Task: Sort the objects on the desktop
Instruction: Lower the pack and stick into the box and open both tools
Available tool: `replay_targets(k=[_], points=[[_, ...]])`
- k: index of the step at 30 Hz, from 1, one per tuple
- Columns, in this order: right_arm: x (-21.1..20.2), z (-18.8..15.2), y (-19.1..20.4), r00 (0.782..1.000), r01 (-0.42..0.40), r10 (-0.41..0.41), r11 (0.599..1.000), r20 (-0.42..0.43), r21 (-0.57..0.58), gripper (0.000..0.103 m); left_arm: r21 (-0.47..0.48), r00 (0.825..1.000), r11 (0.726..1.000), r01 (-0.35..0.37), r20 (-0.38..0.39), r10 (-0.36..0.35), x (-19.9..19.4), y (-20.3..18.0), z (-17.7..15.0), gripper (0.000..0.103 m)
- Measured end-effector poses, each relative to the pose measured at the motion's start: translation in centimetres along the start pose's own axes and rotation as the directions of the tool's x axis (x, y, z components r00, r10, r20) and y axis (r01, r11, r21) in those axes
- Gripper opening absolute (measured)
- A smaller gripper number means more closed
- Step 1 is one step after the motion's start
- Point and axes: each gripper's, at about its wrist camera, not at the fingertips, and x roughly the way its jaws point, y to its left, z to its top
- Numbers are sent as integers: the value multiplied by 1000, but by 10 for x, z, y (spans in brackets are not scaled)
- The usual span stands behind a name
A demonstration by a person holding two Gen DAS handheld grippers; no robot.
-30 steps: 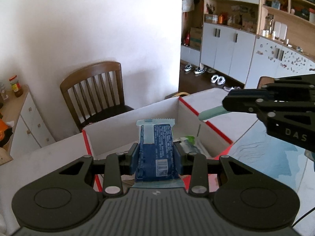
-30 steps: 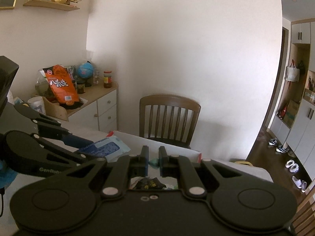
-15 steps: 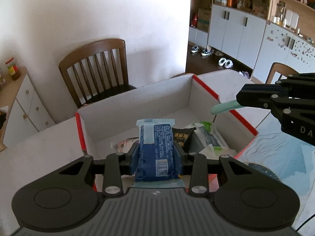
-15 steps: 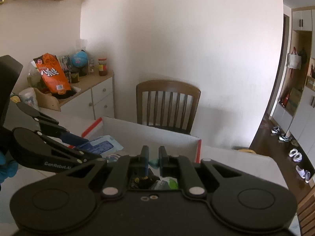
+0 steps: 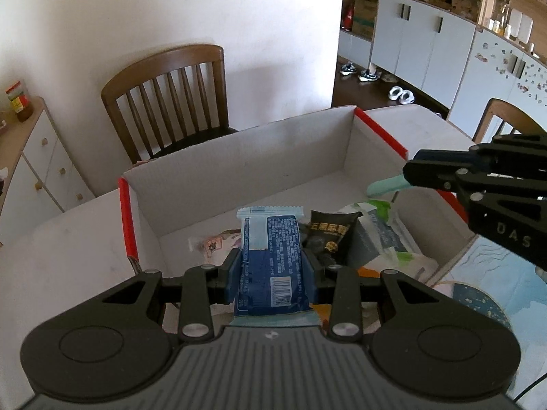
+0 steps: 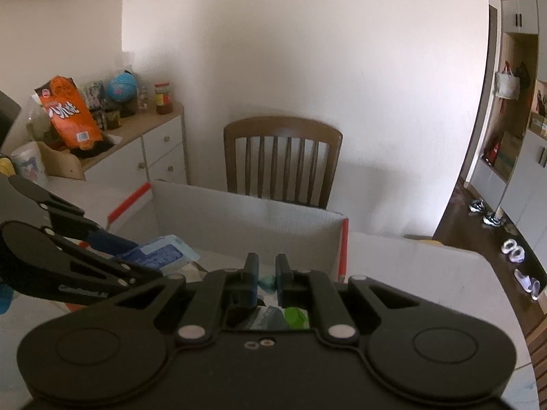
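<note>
Sorting partly done: two items held above the box, not yet dropped.
Left gripper [image 5: 271,270] pinches a blue packet [image 5: 270,256] at lower centre; right gripper [image 6: 266,275] pinches a mint-green item [image 5: 384,186]; beyond, packets already lie in the box [image 5: 239,167].

Both grippers dropped closer over the white box [image 5: 239,157], left gripper [image 5: 271,273] bringing blue packet [image 5: 270,266] above its contents.

"DAS" in raised letters on side of right gripper [image 5: 407,174], seen from left wrist. Barcode and small white print on blue packet [image 5: 271,263], too small to read. Gold Chinese characters on black packet [image 5: 330,235]. White Chinese characters on orange bag [image 6: 70,114], blurred.
</note>
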Motion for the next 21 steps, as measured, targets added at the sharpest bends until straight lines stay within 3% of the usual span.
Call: replay_targets(k=[11, 15, 19, 21], points=[[30, -7, 3, 998, 12, -11, 1000, -67, 2, 9, -8, 1000, 1000, 0, -31, 0, 21, 2, -2, 35], [40, -12, 3, 989, 5, -2, 1000, -145, 20, 8, -1, 999, 1000, 0, -34, 0, 23, 1, -1, 35], [52, -17, 6, 964, 14, -7, 1000, -265, 22, 2, 1, 999, 1000, 0, -39, 0, 26, 1, 0, 35], [51, -16, 5, 963, 5, 8, 999, -268, 47, 2, 5, 999, 1000, -3, -49, 4, 28, 1, 0, 35]])
